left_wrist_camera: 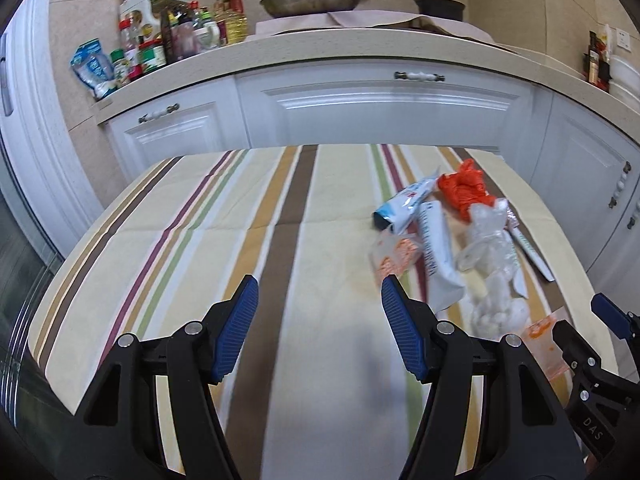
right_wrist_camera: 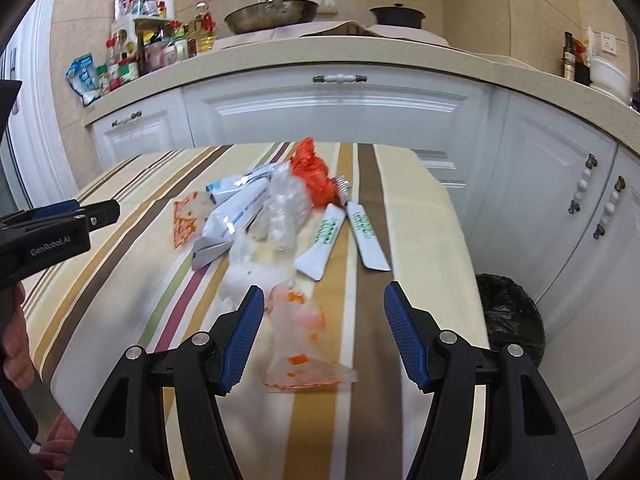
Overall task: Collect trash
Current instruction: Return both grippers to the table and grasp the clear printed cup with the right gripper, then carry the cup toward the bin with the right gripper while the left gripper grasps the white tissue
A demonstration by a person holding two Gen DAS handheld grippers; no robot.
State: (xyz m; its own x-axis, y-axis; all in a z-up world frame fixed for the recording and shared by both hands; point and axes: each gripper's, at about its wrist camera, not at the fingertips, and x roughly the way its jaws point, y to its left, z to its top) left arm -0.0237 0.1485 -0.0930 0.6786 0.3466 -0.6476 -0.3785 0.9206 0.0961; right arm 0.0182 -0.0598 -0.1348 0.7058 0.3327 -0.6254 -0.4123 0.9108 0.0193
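Observation:
A heap of trash lies on the striped tablecloth: an orange crumpled bag, clear plastic wrap, white and blue packets, two white sachets with green print, and a clear wrapper with orange print. My right gripper is open, just above that near wrapper. My left gripper is open and empty over bare cloth, left of the heap. The right gripper's tip shows at the left wrist view's right edge.
A bin lined with a black bag stands on the floor right of the table. White cabinets and a counter with bottles, a pan and a pot lie behind.

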